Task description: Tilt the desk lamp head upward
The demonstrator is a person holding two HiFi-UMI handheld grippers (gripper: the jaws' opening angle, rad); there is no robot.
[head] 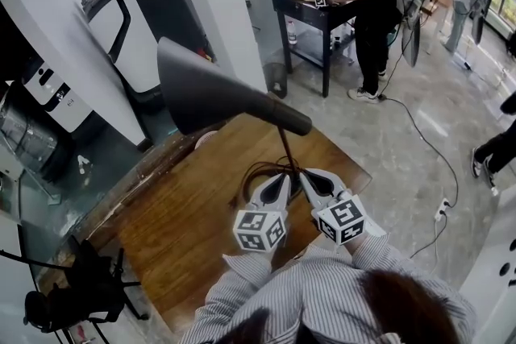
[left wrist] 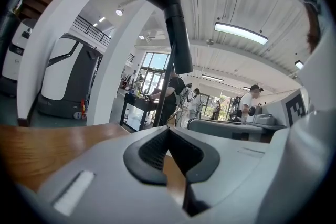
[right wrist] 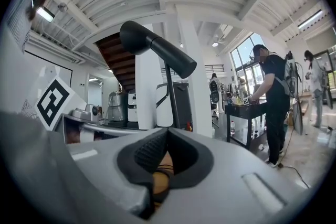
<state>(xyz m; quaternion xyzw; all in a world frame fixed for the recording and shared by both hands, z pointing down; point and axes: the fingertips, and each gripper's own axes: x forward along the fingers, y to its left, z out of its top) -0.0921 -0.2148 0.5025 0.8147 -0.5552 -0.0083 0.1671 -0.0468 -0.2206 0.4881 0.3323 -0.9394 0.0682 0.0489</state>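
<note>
A black desk lamp stands on the wooden table (head: 185,230); its cone-shaped head (head: 210,93) points up and to the left on a thin stem (head: 285,147). The head (left wrist: 167,2) towers above in the left gripper view, and the lamp head (right wrist: 157,50) shows again in the right gripper view. My left gripper (head: 278,181) and right gripper (head: 310,176) lie side by side near the table's front, just short of the lamp's stem and base. Both are shut with nothing between their jaws. Neither touches the lamp.
A coiled dark cable (head: 258,172) lies around the lamp base. White pillars (head: 218,4) and a white machine (head: 133,20) stand behind the table. A person (head: 379,4) works at a dark table (head: 314,12) beyond. A black tripod (head: 81,294) stands at lower left.
</note>
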